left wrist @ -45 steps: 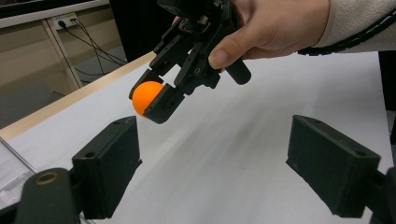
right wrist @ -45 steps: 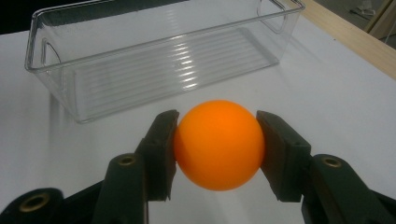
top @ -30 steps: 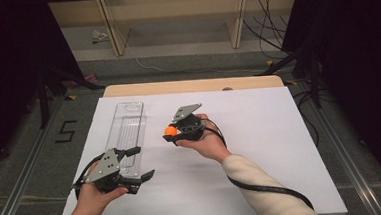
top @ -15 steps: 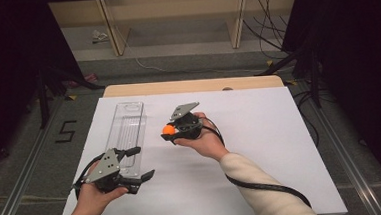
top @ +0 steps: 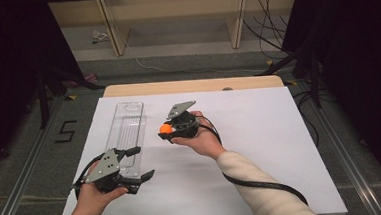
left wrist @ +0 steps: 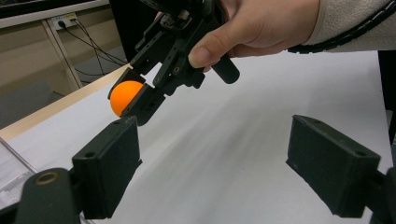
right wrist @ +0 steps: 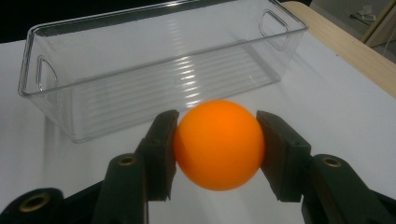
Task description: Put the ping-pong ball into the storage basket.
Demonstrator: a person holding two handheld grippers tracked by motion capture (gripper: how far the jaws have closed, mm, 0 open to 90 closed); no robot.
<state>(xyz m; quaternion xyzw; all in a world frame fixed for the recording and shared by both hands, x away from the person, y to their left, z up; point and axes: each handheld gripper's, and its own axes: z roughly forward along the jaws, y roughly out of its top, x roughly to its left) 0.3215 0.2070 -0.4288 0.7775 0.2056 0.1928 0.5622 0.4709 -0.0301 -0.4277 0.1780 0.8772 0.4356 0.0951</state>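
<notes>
High view, right tool point(top: 166, 131) still gripping orange ball point(top: 165, 129), barely shifted; left tool point(top: 141, 163) unchanged, agape

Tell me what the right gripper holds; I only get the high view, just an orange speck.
Observer: An orange ball, pinched between both pads of the right gripper.
Operator: Report the bin.
Observer: Clear bin, nothing inside, ribbed floor, a cut-out handle at each end.
Operator: Check the left gripper.
Observer: The left gripper is open, nothing between its jaws, and it faces the ball.
</notes>
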